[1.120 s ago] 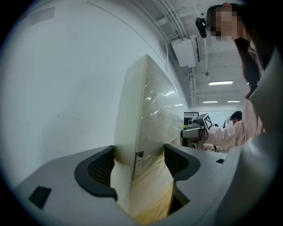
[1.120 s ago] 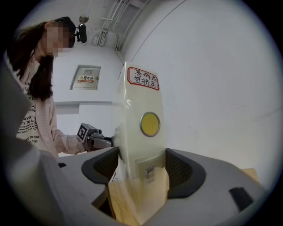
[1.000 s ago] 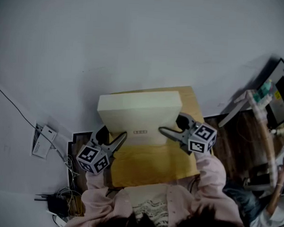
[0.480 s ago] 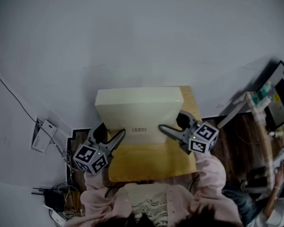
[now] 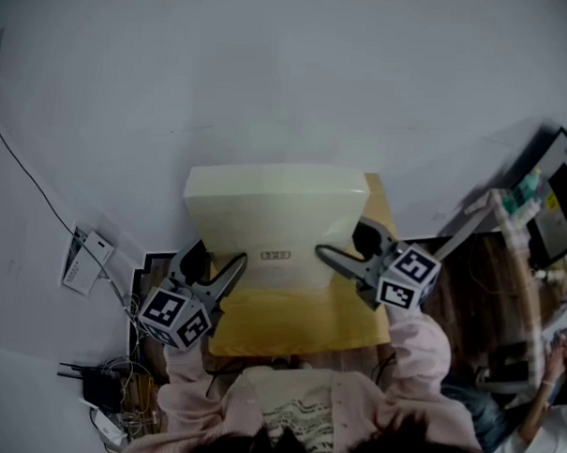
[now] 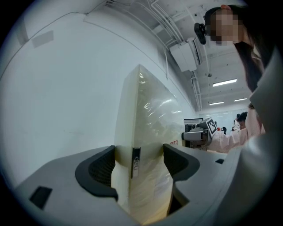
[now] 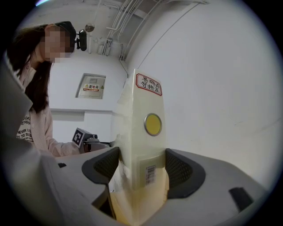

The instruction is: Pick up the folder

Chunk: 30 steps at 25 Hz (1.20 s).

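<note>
In the middle of my head view I see the cream folder (image 5: 276, 221) held between the two grippers, above the upper part of the yellow tabletop (image 5: 298, 327). My left gripper (image 5: 218, 268) is clamped on the folder's lower-left edge; in its own view both dark pads press the folder (image 6: 148, 119) from either side. My right gripper (image 5: 346, 247) is closed on the lower-right edge, with a round yellow sticker (image 7: 153, 124) and a barcode label (image 7: 150, 175) on the folder edge between its jaws.
</note>
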{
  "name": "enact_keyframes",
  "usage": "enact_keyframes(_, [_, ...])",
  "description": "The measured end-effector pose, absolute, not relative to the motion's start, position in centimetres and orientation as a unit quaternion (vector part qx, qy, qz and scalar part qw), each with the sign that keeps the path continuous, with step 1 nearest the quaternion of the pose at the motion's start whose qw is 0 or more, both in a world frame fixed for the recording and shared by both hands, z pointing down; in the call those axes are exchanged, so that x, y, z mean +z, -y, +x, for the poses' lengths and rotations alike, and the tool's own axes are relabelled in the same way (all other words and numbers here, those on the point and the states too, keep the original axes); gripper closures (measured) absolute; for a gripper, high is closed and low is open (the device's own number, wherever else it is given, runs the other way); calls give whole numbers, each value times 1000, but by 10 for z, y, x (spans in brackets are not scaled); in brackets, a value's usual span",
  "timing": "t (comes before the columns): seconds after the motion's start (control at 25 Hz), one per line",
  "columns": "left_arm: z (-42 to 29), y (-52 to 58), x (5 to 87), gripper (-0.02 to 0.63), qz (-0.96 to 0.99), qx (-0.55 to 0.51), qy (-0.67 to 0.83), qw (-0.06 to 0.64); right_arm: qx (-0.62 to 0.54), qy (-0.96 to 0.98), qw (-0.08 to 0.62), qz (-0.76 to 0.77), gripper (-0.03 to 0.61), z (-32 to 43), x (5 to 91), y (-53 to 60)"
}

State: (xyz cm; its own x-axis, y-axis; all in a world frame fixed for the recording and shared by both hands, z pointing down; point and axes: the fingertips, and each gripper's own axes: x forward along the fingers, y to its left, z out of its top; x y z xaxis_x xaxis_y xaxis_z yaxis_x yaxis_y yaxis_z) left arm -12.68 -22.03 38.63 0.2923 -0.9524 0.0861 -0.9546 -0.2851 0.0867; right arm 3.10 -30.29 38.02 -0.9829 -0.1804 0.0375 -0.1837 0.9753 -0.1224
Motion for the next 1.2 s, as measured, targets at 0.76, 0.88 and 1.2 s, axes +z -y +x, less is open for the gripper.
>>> enact_keyframes(0.76, [-100, 195, 364, 276, 780, -12, 625, 27, 54, 995, -3, 88, 233, 56, 357, 285])
enact_keyframes(0.88, [-100, 195, 363, 278, 780, -9, 626, 22, 53, 994, -7, 90, 236, 57, 357, 285])
enact_keyframes(1.2, [-99, 194, 359, 278, 778, -10, 627, 24, 48, 994, -7, 95, 242, 57, 356, 282])
